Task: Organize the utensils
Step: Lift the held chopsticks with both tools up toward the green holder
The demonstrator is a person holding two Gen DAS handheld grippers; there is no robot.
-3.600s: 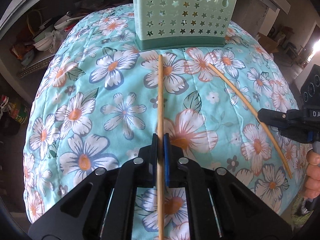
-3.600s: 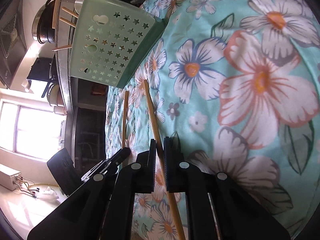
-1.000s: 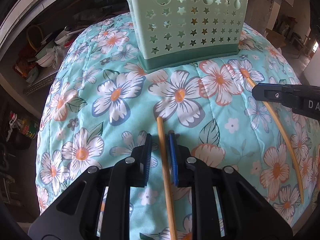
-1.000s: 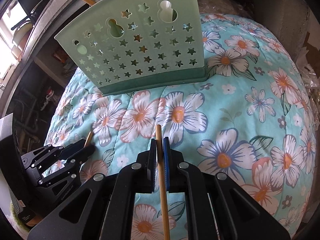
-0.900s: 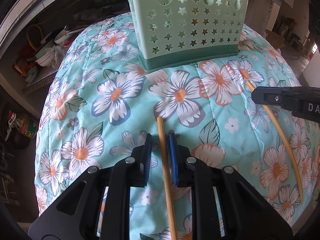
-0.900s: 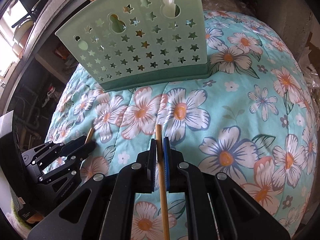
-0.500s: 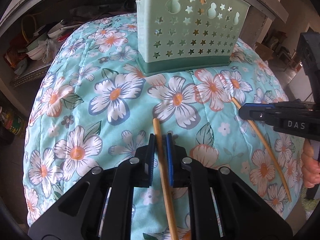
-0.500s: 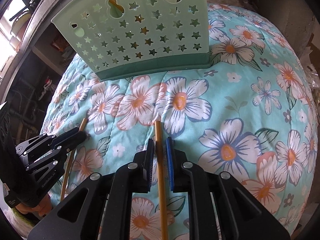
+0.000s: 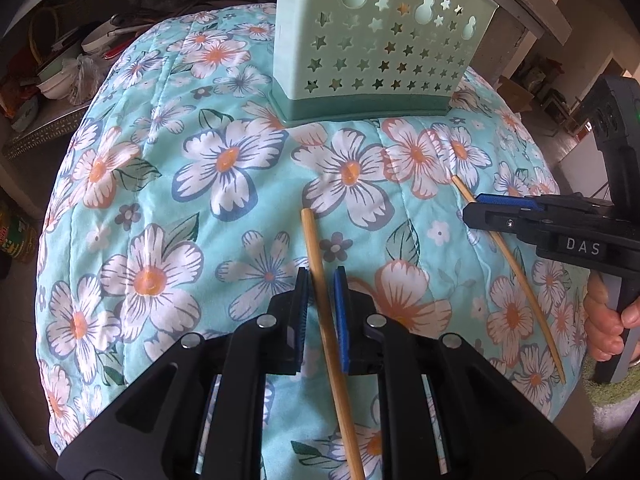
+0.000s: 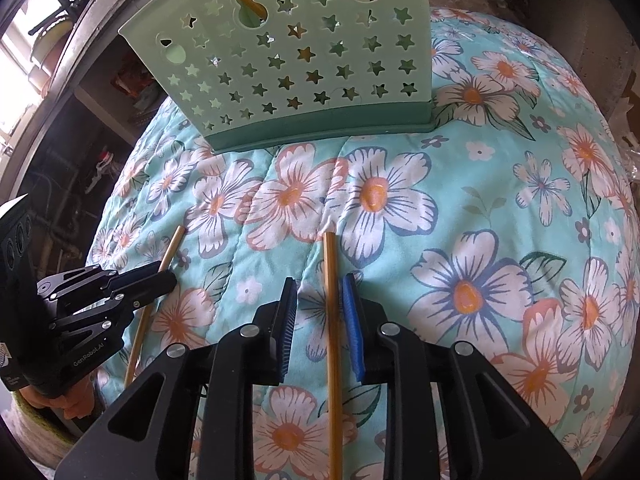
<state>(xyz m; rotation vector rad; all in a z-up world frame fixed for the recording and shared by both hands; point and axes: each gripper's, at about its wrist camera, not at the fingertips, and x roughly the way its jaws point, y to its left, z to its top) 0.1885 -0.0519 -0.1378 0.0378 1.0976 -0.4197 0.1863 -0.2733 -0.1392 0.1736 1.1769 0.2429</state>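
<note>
Mint-green plastic forms the utensil holder [image 9: 380,46], pierced with star-shaped holes and standing upright on a darker green base at the far side of the table. The table wears a turquoise quilted cloth [image 9: 160,184] printed with white and peach flowers.

Two wooden chopsticks lie on the cloth in front of the holder, well apart from each other and both pointing roughly toward it. One chopstick [image 9: 326,312] runs between the fingers of the left gripper [image 9: 322,280]; its far end sticks out past the fingertips. The gap there is narrow, and the blue pads sit close to the stick on both sides, but I cannot tell whether they press on it.

The other chopstick [image 10: 331,336] lies flat on the cloth between the fingers of the right gripper [image 10: 320,286]. Its jaws are opening, with clear space between each pad and the stick, so nothing grips it.

A hand [image 9: 610,324] shows at the right edge of the left wrist view, wrapped around the right gripper's handle.
</note>
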